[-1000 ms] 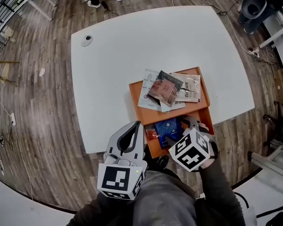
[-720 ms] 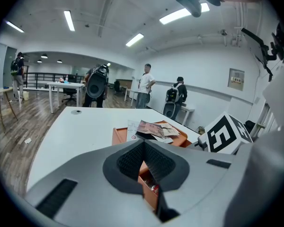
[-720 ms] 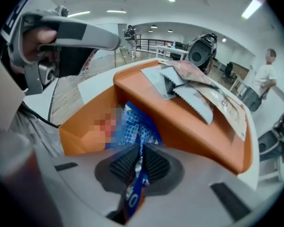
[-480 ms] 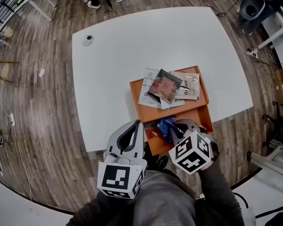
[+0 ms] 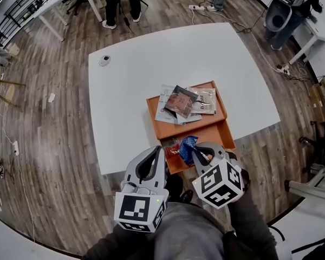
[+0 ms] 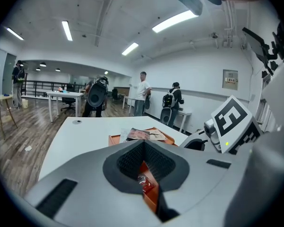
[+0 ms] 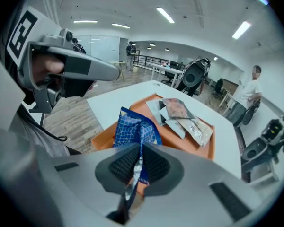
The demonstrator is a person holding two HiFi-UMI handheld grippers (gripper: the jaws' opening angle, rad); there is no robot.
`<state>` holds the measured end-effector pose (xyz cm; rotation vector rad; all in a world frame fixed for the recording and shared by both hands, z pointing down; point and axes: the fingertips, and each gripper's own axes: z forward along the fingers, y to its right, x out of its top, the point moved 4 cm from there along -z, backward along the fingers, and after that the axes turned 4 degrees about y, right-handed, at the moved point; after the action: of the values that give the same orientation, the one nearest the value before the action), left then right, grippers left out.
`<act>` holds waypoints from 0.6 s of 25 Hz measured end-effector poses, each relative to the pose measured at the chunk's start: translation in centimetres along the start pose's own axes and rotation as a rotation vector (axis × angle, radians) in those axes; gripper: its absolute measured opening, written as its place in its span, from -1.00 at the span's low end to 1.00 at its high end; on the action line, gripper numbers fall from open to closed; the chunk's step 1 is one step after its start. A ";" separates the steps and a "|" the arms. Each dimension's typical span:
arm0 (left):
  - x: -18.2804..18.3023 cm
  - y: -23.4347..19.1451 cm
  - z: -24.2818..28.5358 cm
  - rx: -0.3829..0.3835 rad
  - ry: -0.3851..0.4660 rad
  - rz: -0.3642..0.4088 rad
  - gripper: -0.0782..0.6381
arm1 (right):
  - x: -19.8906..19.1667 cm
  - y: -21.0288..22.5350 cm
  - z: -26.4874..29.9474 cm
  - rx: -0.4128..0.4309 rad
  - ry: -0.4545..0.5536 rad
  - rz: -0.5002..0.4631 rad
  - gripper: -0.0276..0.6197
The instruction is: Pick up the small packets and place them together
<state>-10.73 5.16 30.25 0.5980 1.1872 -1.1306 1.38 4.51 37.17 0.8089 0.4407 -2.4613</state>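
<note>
An orange tray (image 5: 212,131) sits near the front edge of the white table (image 5: 130,91). Its far part holds a pile of small packets (image 5: 181,103). My right gripper (image 5: 197,153) is shut on a blue grid-patterned packet (image 5: 188,147), having just closed on it, and holds it above the tray's near part. In the right gripper view the blue packet (image 7: 135,129) stands crumpled between the pads of the right gripper (image 7: 141,151). A red packet (image 5: 172,149) lies in the tray's near part. My left gripper (image 5: 156,151) hovers beside it, shut and empty; its own view shows the left gripper (image 6: 143,144) above the red packet (image 6: 144,183).
A small round object (image 5: 104,60) lies at the table's far left. People and office chairs stand beyond the far edge. The pile of packets (image 7: 180,113) overhangs the tray's far left rim. Wooden floor surrounds the table.
The blue packet lay flat in the tray's near part; the right gripper has closed on it and lifted it. Both grippers have risen slightly.
</note>
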 end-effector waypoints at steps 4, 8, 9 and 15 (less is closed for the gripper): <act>0.5 1.1 -0.9 -0.004 0.024 0.014 -0.79 | 0.2 0.0 -1.7 -0.028 0.046 0.015 -0.85; 1.0 1.9 -1.2 -0.011 0.034 0.019 -0.79 | 0.4 0.6 -3.0 -0.052 0.072 0.029 -0.85; 1.1 2.1 -1.1 -0.013 0.035 0.020 -0.79 | 0.4 0.8 -3.3 -0.057 0.079 0.034 -0.85; 1.2 2.2 0.3 -0.021 0.026 0.026 -0.79 | 0.7 3.7 -4.4 -0.110 0.119 0.075 -0.85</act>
<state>-8.68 5.27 28.79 0.6125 1.2093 -1.0902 4.99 3.20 32.85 0.9124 0.5728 -2.3067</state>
